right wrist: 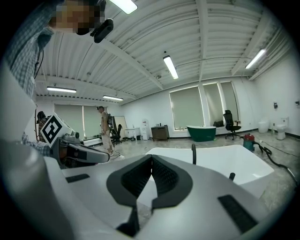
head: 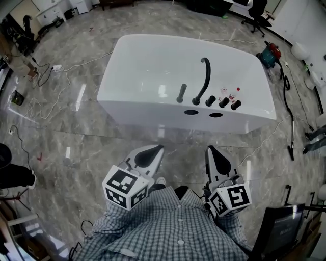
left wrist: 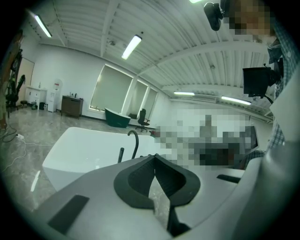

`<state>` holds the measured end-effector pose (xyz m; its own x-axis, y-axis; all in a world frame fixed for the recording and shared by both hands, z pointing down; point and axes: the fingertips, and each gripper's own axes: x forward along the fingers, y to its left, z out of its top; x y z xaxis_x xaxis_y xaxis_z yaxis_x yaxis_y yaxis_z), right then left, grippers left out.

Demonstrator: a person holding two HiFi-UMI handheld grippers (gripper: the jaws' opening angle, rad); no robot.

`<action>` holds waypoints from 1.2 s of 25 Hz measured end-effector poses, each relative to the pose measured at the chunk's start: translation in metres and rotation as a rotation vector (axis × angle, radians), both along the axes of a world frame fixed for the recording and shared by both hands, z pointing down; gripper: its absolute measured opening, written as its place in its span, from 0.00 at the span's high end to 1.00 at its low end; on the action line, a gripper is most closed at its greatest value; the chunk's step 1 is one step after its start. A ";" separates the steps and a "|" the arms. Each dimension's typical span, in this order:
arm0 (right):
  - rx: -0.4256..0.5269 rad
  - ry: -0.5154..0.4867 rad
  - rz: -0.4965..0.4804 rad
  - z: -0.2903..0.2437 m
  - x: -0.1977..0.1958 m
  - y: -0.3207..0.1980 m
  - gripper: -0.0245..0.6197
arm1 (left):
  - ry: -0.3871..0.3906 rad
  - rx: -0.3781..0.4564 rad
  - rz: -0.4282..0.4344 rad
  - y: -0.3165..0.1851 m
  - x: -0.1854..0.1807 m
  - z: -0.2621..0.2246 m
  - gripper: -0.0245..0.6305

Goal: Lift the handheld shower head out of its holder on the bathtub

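The white bathtub point(head: 153, 76) stands on the marble floor ahead of me. On its near ledge the black handheld shower head point(head: 182, 93) stands upright in its holder, left of the curved black spout point(head: 205, 76) and three black knobs point(head: 223, 102). My left gripper point(head: 154, 149) and right gripper point(head: 211, 150) hover over the floor short of the tub, both shut and empty. In the left gripper view the shower head point(left wrist: 121, 154) and spout point(left wrist: 135, 139) show beyond the shut left gripper point(left wrist: 154, 155). The right gripper point(right wrist: 152, 155) faces the tub point(right wrist: 243, 164) and spout point(right wrist: 193, 153).
Cables point(head: 46, 86) trail over the floor left of the tub. A red vacuum point(head: 270, 51) with a hose lies at the right, an office chair point(head: 257, 12) behind it. A dark screen point(head: 277, 229) stands at my lower right. A person point(right wrist: 105, 124) stands far off.
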<state>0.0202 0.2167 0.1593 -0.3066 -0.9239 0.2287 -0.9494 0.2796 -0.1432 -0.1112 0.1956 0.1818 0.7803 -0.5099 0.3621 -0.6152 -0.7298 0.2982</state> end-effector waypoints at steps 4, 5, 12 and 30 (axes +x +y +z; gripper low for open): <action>-0.021 0.003 0.012 0.007 -0.003 -0.007 0.94 | 0.003 -0.017 0.006 -0.010 -0.005 0.005 0.95; -0.023 0.002 0.016 0.008 -0.002 -0.008 0.94 | 0.003 -0.019 0.010 -0.012 -0.005 0.005 0.95; -0.039 -0.016 0.042 0.016 0.017 -0.025 0.94 | -0.010 -0.023 0.020 -0.029 0.012 0.011 0.95; -0.077 0.003 -0.064 0.051 0.080 -0.175 0.94 | -0.026 -0.049 -0.038 -0.174 0.085 0.044 0.95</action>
<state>0.0998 0.0417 0.2108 -0.3636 -0.8823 0.2990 -0.9304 0.3279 -0.1637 -0.0266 0.0215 0.2256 0.7511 -0.5197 0.4071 -0.6498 -0.6908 0.3171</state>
